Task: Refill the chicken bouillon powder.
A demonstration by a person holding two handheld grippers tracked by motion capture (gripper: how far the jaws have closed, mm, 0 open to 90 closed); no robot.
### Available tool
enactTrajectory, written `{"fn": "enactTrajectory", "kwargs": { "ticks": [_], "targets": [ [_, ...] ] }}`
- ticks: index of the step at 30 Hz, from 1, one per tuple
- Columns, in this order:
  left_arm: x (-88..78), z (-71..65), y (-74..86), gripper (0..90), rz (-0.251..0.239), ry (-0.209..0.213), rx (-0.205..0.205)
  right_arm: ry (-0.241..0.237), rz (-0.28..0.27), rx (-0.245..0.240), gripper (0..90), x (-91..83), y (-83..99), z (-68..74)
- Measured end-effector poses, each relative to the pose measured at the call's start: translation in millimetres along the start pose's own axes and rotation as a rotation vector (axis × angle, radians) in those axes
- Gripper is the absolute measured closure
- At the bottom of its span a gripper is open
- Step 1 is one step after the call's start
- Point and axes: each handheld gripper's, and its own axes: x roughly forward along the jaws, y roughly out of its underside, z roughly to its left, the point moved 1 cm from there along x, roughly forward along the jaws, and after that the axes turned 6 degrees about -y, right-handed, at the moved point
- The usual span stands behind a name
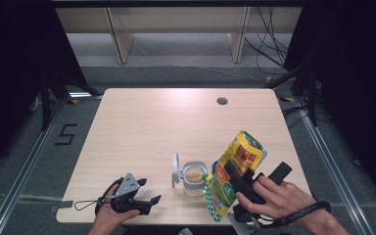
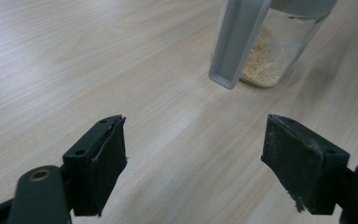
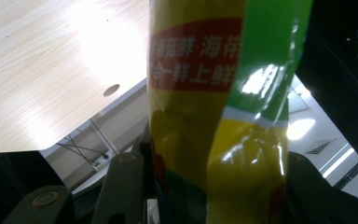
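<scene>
1. High view: yellow-green pouch (image 1: 235,169) gripped in right gripper (image 1: 242,188), tilted at lower right of frame, mouth down beside open glass jar (image 1: 194,178) at lower centre of table (image 1: 152,127). Left gripper (image 1: 132,198) at lower left, released, apart from jar.
2. Left gripper view: jaws wide, empty; jar at upper right, only bottom layer of powder, lid (image 2: 237,42) hanging open.
3. Right gripper view: jaws clamped on pouch (image 3: 214,116) at centre. Filling likely begun, unfinished; closing left.
</scene>
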Motion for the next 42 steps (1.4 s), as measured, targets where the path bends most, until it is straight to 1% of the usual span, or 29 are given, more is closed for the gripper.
{"fn": "enactTrajectory", "kwargs": {
  "ticks": [4, 5, 6, 9, 10, 11, 12, 13, 14, 15, 16, 17, 19, 20, 21, 22, 24, 25, 27, 28, 29, 31, 38, 39, 42],
  "targets": [
    [0.0, 0.2, -0.1, 20.6, 0.001, -0.002, 0.008, -0.005, 0.0, -0.003, 61.9, 0.2, 0.2, -0.7],
    [-0.1, 0.4, -0.1, 20.6, 0.003, -0.004, 0.01, 0.002, -0.003, 0.015, 61.9, 0.5, 0.0, -0.2],
    [-0.2, 0.4, -0.1, 20.6, 0.004, -0.005, 0.011, 0.004, -0.005, 0.013, 61.9, 0.7, 0.0, -0.7],
    [-0.1, 0.1, -0.1, 20.6, 0.003, 0.001, 0.002, 0.007, -0.006, 0.015, 62.1, 1.1, -0.2, -1.1],
    [-0.1, 0.0, -0.1, 20.6, 0.003, 0.0, -0.002, 0.003, -0.003, 0.0, 62.1, 1.1, 0.0, -2.2],
    [-0.2, -0.2, 0.0, 20.6, 0.003, 0.0, -0.005, 0.005, -0.006, 0.018, 62.1, 1.5, -0.3, -1.7],
    [-0.2, -0.2, 0.0, 20.6, 0.003, 0.0, -0.006, 0.003, -0.008, 0.018, 62.1, 1.7, -0.3, -2.0],
    [-0.4, -0.2, 0.0, 20.6, 0.003, -0.001, -0.006, 0.0, -0.005, 0.003, 62.2, 1.7, -0.2, -3.0],
    [-0.3, -0.3, -0.2, 20.6, -0.002, 0.0, -0.004, 0.002, -0.006, 0.004, 62.2, 1.9, -0.3, -3.3],
    [-0.3, -1.0, 0.1, 20.6, -0.001, -0.001, -0.017, 0.002, -0.007, 0.004, 62.2, 2.1, -0.5, -3.5],
    [-0.6, -0.4, -0.2, 20.6, -0.002, -0.001, -0.007, 0.002, -0.011, 0.002, 62.3, 2.4, -0.7, -3.7],
    [-0.6, 0.2, -0.5, 20.6, -0.004, -0.001, 0.004, 0.008, -0.009, 0.016, 62.2, 2.6, -1.3, -3.0],
    [-0.7, 0.1, -0.4, 20.6, -0.003, -0.002, 0.0, 0.005, -0.013, 0.015, 62.3, 2.9, -1.7, -3.6],
    [-0.7, 0.2, -0.4, 20.7, -0.003, -0.002, 0.001, 0.004, -0.009, 0.001, 62.3, 2.7, -1.6, -4.8],
    [-0.7, 0.3, -0.4, 20.6, -0.004, -0.002, 0.002, 0.009, -0.014, 0.02, 62.3, 3.0, -1.8, -4.2],
    [-0.7, 0.3, -0.4, 20.6, -0.004, -0.002, 0.002, 0.008, -0.012, 0.005, 62.3, 2.8, -1.6, -5.4],
    [-0.9, 1.0, -0.3, 20.7, 0.002, -0.003, 0.007, 0.012, -0.011, 0.005, 62.4, 2.9, -1.5, -5.9],
    [-0.7, 0.1, 0.1, 20.6, 0.003, -0.003, -0.01, 0.016, -0.015, 0.021, 62.4, 3.3, -1.6, -5.6],
    [-0.9, 0.0, -0.1, 20.6, 0.001, -0.003, -0.011, 0.015, -0.015, 0.02, 62.4, 3.5, -1.5, -5.9],
    [-0.9, 0.0, -0.1, 20.6, 0.002, -0.002, -0.013, 0.01, -0.011, 0.005, 62.4, 3.4, -1.2, -6.9],
    [-1.0, 0.0, -0.1, 20.6, 0.002, -0.002, -0.012, 0.012, -0.015, 0.018, 62.4, 3.9, -1.4, -6.2],
    [-1.1, 0.1, 0.0, 20.6, 0.003, -0.002, -0.012, 0.01, -0.016, 0.017, 62.4, 4.3, -1.5, -6.6],
    [-1.1, 0.5, -0.1, 20.6, 0.002, 0.002, -0.012, 0.01, -0.007, -0.004, 62.5, 3.8, -0.3, -8.7],
    [-1.1, 0.4, -0.1, 20.6, 0.004, 0.0, -0.011, 0.012, -0.01, 0.012, 62.5, 4.0, -0.3, -7.9],
    [-1.1, 0.4, 0.9, 20.6, 0.001, 0.001, -0.01, 0.011, -0.007, 0.009, 62.7, 4.2, 0.3, -7.7]
  ]
}}
